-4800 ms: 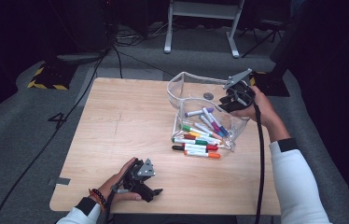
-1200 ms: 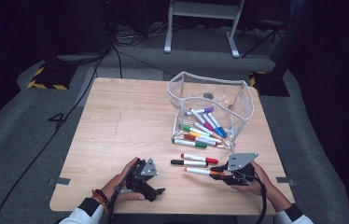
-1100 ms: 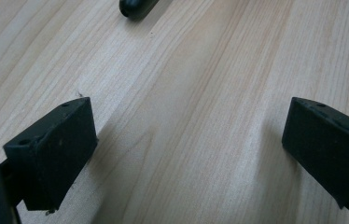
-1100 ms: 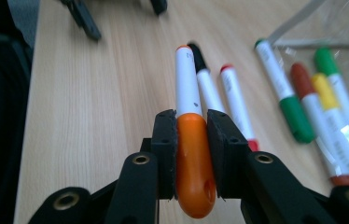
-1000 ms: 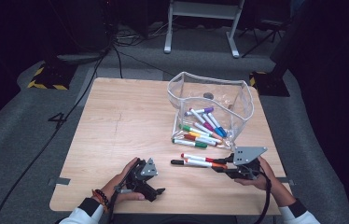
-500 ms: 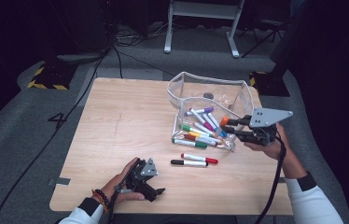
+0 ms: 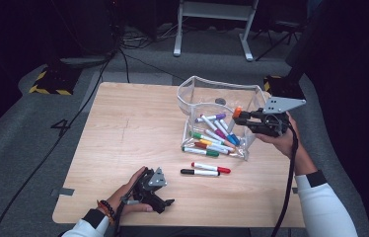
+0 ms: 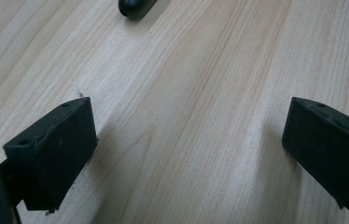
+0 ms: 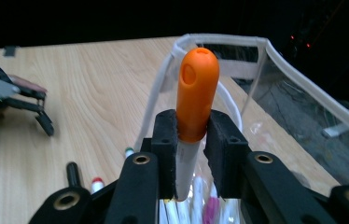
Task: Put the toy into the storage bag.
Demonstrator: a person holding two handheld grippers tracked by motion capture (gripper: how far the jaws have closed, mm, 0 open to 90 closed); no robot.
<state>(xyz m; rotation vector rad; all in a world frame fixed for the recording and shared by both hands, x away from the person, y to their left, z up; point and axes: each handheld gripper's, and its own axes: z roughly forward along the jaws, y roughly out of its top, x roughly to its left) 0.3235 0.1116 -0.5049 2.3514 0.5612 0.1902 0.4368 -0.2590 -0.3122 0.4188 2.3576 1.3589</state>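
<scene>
Two tools are in the person's hands at a wooden surface [image 7: 123,128]. On the left, the left tool [image 7: 165,202] lies low on the wood near the front edge, and the left hand [image 7: 126,195] rests around it. In the left gripper view its two black jaws stand wide apart, and just bare wood is between them. A black pen tip [image 8: 133,7] pokes in at the top of that view.

Near the middle of the surface lie two loose pens side by side, a red-capped pen [image 7: 211,168] and a black-capped pen [image 7: 200,172]. Just behind them stands a clear bin [image 7: 192,94] with soft see-through walls. Lots of colored pens [image 7: 214,136] lie in a pile inside it.

On the right, the right hand [image 7: 283,140] holds the right tool [image 7: 239,117] up in the air beside the bin, close to its right wall. Its jaws are squeezed onto an orange pen [image 9: 196,84]. In the right gripper view the orange cap sticks up past the jaws, and the white body runs down between them. A black cable [image 7: 291,182] hangs down along the white sleeve [image 7: 323,207].
</scene>
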